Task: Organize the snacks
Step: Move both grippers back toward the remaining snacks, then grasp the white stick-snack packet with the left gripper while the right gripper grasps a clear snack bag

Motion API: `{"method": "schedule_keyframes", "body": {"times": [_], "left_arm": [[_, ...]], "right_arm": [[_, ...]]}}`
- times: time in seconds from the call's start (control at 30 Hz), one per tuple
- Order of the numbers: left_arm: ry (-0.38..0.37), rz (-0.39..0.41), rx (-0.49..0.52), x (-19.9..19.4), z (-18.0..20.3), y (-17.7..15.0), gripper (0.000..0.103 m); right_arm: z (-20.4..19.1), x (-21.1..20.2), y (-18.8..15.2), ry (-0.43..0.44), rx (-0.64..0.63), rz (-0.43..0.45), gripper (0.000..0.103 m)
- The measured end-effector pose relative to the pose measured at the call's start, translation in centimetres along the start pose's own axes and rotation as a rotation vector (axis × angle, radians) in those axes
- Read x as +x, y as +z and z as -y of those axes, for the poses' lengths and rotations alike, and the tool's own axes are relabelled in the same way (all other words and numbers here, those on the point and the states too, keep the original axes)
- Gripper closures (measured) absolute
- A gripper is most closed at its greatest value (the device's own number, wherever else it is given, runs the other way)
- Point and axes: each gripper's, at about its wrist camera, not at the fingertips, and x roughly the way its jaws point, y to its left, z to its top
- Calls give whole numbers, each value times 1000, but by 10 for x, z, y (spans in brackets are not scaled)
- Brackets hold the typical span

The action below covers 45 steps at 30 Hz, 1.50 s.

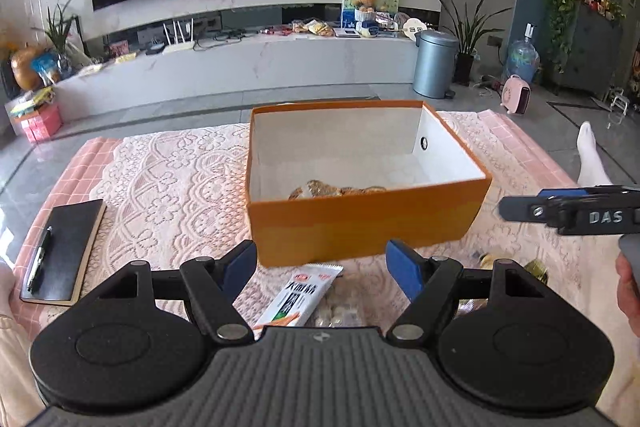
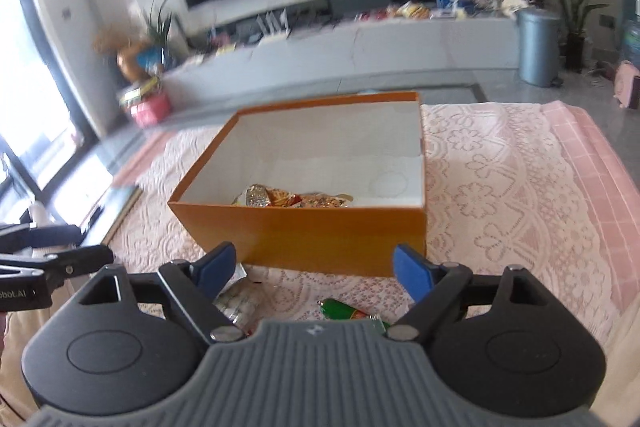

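Both grippers, left and right, jaws released, empty. Orange box at 12 o'clock, partly filled. Next: grasp white snack packet on counter.

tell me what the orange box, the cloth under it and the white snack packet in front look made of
Orange box: likely cardboard, matte orange outside, plain white inside, with thin stiff walls and crisp folded corners.
Cloth: seems to be pale lace, an openwork floral pattern over pink checked fabric.
White snack packet: probably plastic film, glossy and printed, with a crimped end seal.
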Motion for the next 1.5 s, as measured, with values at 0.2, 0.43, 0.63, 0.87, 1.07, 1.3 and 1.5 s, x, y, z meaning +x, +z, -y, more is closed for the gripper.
{"method": "schedule_keyframes", "body": {"times": [0.2, 0.43, 0.63, 0.87, 1.07, 1.3, 1.5], "left_arm": [[-8, 18, 50, 13, 5, -27, 19], [89, -59, 107, 53, 3, -52, 25], [82, -127, 124, 81, -6, -64, 26], [72, -185, 107, 107, -13, -73, 26], [50, -181, 57, 117, -25, -70, 26], [117, -244, 165, 134, -12, -78, 35], [111, -198, 194, 127, 1, -77, 65]], "right_arm": [[6, 8, -52, -54, -63, 43, 29], [10, 43, -85, -95, -87, -41, 31], [17, 62, -90, -128, -96, -74, 31], [24, 80, -95, -129, -101, -96, 34], [19, 91, -99, -131, -136, -109, 32], [20, 100, -101, -116, -125, -134, 47], [17, 101, -101, -105, -139, -126, 56]]}}
